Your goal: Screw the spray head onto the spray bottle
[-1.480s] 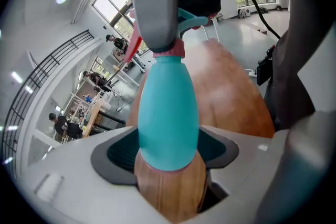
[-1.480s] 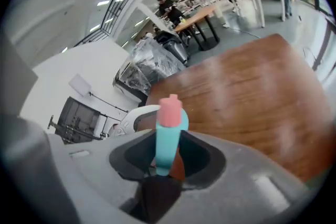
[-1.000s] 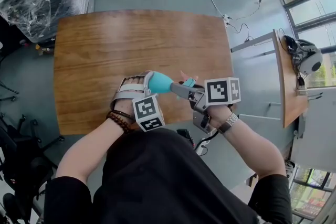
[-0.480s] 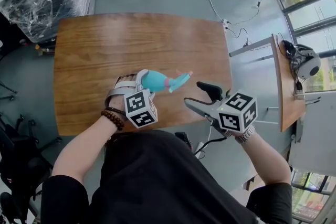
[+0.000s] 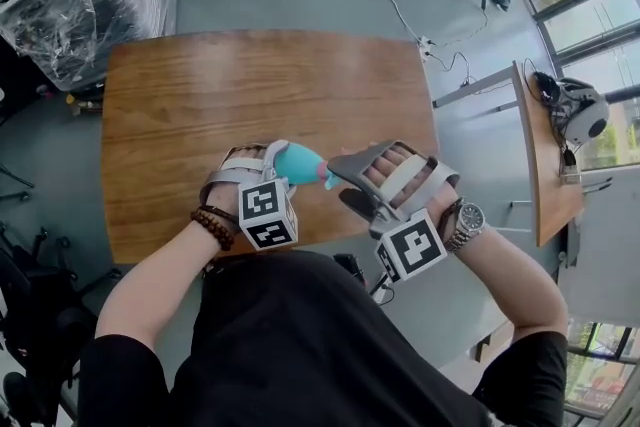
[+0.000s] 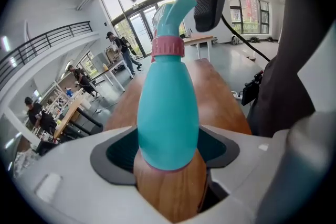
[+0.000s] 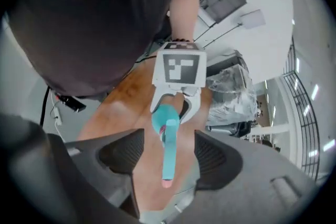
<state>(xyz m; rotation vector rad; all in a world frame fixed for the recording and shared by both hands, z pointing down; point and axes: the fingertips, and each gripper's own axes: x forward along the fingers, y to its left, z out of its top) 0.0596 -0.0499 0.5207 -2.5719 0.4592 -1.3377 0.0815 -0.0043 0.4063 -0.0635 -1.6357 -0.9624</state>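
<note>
The right gripper (image 5: pixel 345 183) has rolled over since half a second ago, when it hung clear of the bottle with its marker cube (image 5: pixel 411 248) uppermost. The cube now faces the person, and the jaws are back at the nozzle. They have opened wider within the last second and stand apart either side of the spray head (image 7: pixel 169 157), not pressing it. The left gripper (image 5: pixel 283 163) stays clamped on the base of the teal spray bottle (image 6: pixel 168 107) (pink collar (image 6: pixel 168 47) on its neck), over the near part of the wooden table (image 5: pixel 200 95).
</note>
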